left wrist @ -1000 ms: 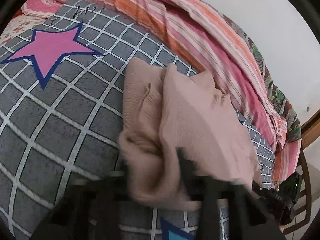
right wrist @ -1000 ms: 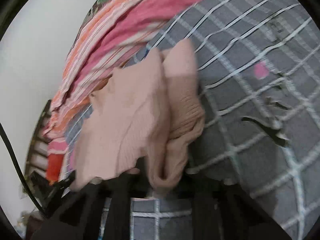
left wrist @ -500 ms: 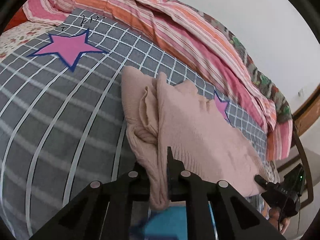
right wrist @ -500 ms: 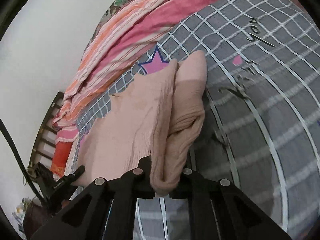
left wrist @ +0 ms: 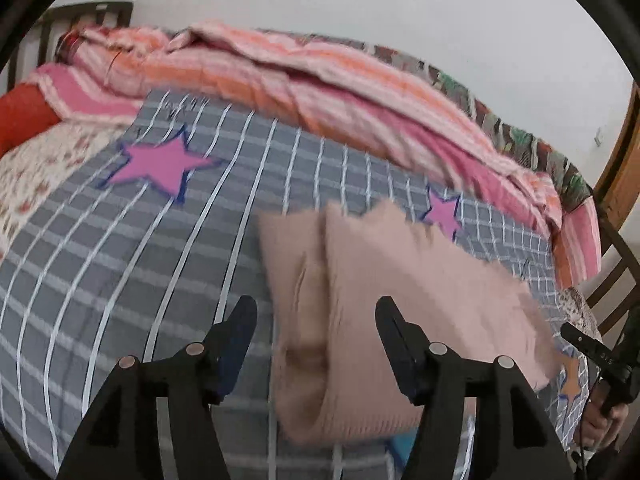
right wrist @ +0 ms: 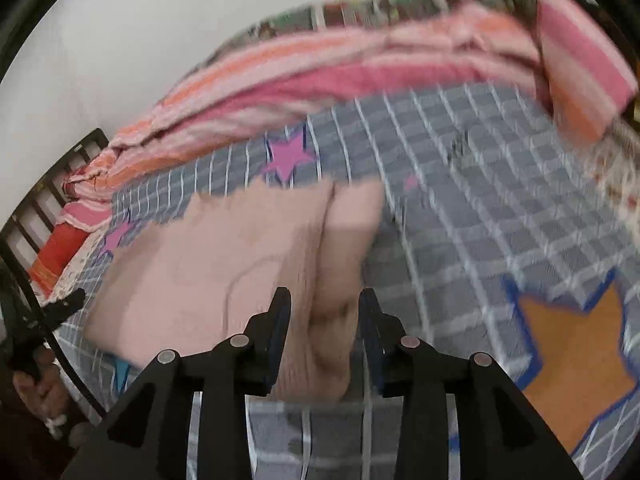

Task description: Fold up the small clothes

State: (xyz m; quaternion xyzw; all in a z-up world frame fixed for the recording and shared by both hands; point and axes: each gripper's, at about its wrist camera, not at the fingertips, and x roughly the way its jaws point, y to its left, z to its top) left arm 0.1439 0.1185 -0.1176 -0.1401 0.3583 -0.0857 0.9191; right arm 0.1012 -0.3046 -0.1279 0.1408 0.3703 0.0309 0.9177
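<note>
Pink knit garment (left wrist: 384, 300) folded in layers, lying lower centre of the left wrist frame on grey checked bedspread (left wrist: 120, 272) with magenta star (left wrist: 160, 166) at upper left. Left gripper (left wrist: 316, 312) spread wide, fingers either side of the fold's near edge, gripping nothing. Right gripper (right wrist: 324, 308) parted too, straddling the rolled edge at lower centre. Striped pink-orange quilt (left wrist: 320, 84) bunched across the top; orange star (right wrist: 576, 356) at lower right.

No legible text; dark scribbled lettering on grey checked bedcover (left wrist: 120, 264) too blurred.
</note>
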